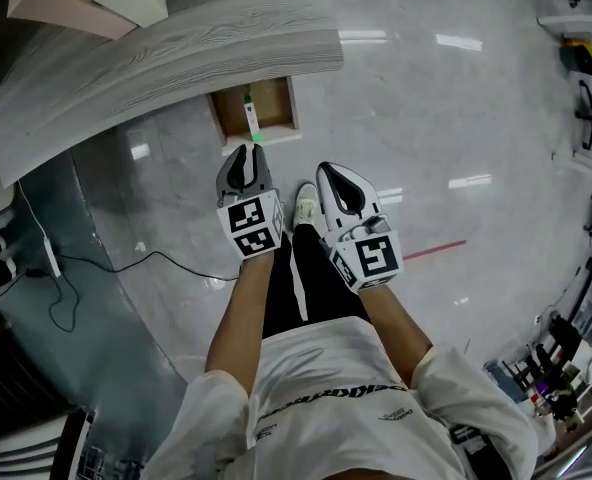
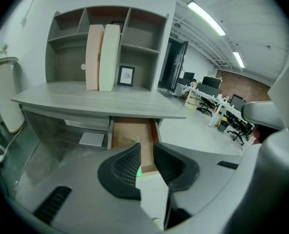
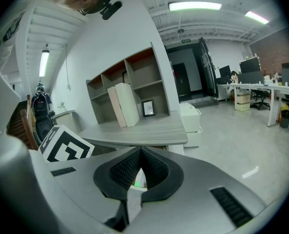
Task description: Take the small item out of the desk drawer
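Held left gripper (image 1: pixel 247 151) with jaws partly apart and nothing between them; had right gripper (image 1: pixel 327 171) just beside it, jaw tips pressed together on nothing; aimed both forward and downward at open drawer (image 1: pixel 219 120) under desk (image 1: pixel 176 68); found small item (image 1: pixel 250 116), white with a green end, lying on drawer floor ahead of and below left gripper, well apart from its tips; saw its green end framed in the gap of those jaws in left gripper view; read long axis as running along drawer's depth, roughly in line with left gripper; placed right gripper off to item's right, so judged left nearer and better lined up; reckoned coming move called for a reach ahead and down, jaws straddling item across its narrow width.
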